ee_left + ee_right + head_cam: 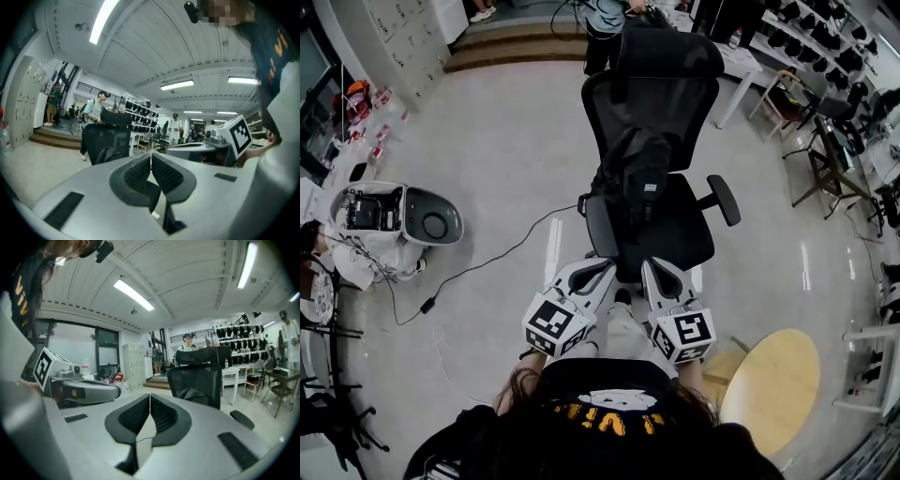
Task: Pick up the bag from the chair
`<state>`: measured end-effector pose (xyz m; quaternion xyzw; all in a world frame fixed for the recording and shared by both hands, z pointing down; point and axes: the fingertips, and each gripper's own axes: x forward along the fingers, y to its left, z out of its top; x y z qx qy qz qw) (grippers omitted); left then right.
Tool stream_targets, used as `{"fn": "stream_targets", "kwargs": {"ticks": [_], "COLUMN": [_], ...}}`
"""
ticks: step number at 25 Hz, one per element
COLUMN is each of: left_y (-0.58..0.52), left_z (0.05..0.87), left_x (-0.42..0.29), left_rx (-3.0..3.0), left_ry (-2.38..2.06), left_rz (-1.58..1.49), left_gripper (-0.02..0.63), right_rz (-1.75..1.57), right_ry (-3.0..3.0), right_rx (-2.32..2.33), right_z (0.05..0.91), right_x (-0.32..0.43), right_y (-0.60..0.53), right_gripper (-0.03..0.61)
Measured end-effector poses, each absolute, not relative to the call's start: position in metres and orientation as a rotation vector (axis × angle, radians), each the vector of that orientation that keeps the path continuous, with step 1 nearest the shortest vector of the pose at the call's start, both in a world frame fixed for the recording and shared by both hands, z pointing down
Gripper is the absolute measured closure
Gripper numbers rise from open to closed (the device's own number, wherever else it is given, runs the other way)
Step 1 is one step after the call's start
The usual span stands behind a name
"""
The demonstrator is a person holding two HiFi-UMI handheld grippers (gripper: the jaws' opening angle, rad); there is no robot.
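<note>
A black backpack (636, 178) stands upright on the seat of a black mesh office chair (670, 103), leaning on its backrest. Both grippers are held side by side just short of the seat's front edge. My left gripper (602, 266) is shut and holds nothing. My right gripper (654, 266) is likewise shut and empty. The left gripper view has the chair (105, 138) and the bag's top (108, 152) beyond the closed jaws. In the right gripper view the chair (197, 380) and bag (193, 393) sit ahead of the jaws.
A white round robot base (394, 217) with a black cable (487, 258) lies on the floor at left. A round wooden stool (773, 375) stands at right. Desks and folding chairs (825, 141) line the far right. A person (605, 28) stands behind the chair.
</note>
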<state>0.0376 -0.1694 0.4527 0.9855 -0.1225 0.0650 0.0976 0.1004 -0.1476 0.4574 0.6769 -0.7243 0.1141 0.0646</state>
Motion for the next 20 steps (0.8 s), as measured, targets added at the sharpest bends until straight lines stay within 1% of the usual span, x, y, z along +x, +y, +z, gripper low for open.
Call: {"fn": "stream_targets", "kwargs": {"ticks": [8, 13, 20], "left_y": [-0.242, -0.283, -0.326], "left_z": [0.456, 0.446, 0.444], "left_x": [0.097, 0.144, 0.181], "left_rx": [2.895, 2.905, 2.909], "left_ry": [-0.473, -0.533, -0.617], "left_rz": [0.209, 0.207, 0.234], "left_gripper": [0.600, 0.600, 0.600], "right_rz": [0.340, 0.225, 0.171], "right_ry": [-2.245, -2.271, -2.220], "right_rx": [1.963, 1.854, 1.637], "right_z": [0.466, 0.469, 0.514], "right_x": [0.170, 0.227, 0.297], "right_y": [-0.225, -0.276, -0.355], "right_gripper": [0.574, 0.572, 0.566]}}
